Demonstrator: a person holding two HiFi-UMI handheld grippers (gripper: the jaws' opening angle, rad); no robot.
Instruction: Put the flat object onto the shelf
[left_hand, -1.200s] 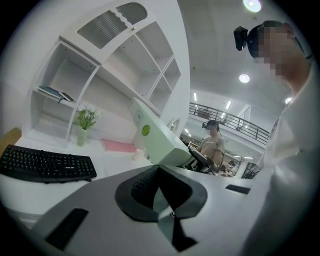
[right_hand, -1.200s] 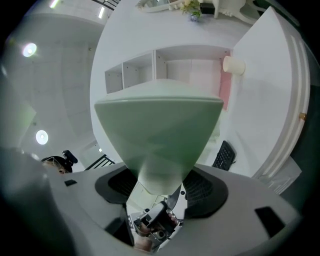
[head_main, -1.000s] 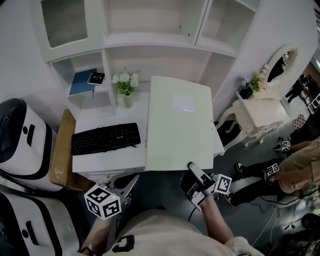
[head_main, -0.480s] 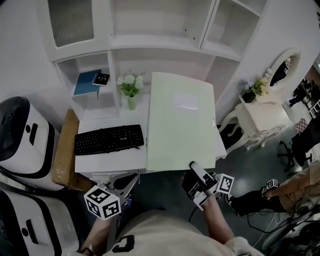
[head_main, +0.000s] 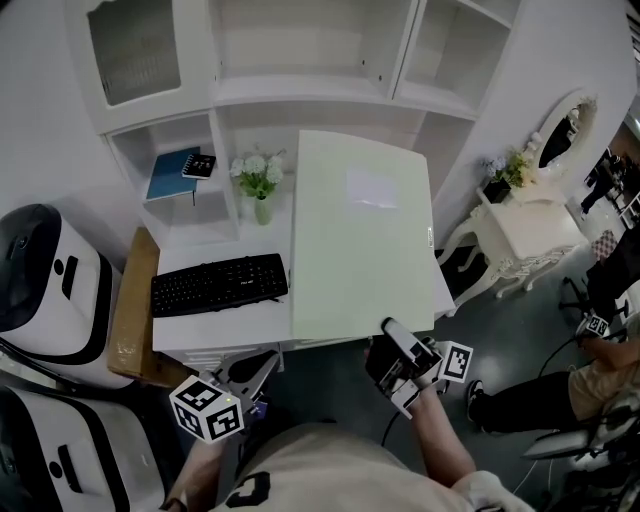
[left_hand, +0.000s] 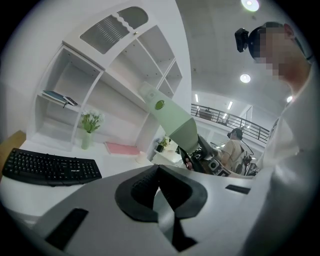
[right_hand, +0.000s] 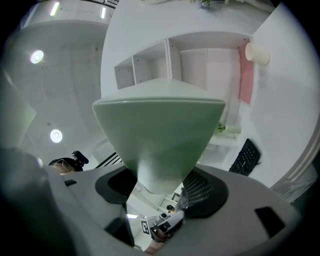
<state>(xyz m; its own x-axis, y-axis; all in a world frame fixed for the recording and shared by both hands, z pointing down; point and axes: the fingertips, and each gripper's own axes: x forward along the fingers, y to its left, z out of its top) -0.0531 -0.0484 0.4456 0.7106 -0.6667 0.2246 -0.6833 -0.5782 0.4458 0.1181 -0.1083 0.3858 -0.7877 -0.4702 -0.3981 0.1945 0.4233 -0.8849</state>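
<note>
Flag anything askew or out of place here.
Nothing spilled or damaged. Only the folder stands out: the right gripper holds it by its near edge, tilted above the desk, not on a shelf.

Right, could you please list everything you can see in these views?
desk: one, white, centre
shelf unit: one, white, above the desk
folder: one, pale green, over the desk, in the right tool
keyboard: one, black, on the desk
flowers: one bunch, white, behind the keyboard
notebook: one, blue, left cubby
mat: one, pink, on the desk
box: one, brown, left of the desk
machines: two, white and black, far left
dressing table: one, white, far right
bystander: one, dark trousers, lower right
left tool: one, grey, shut, empty
right tool: one, grey, shut on the folder
</note>
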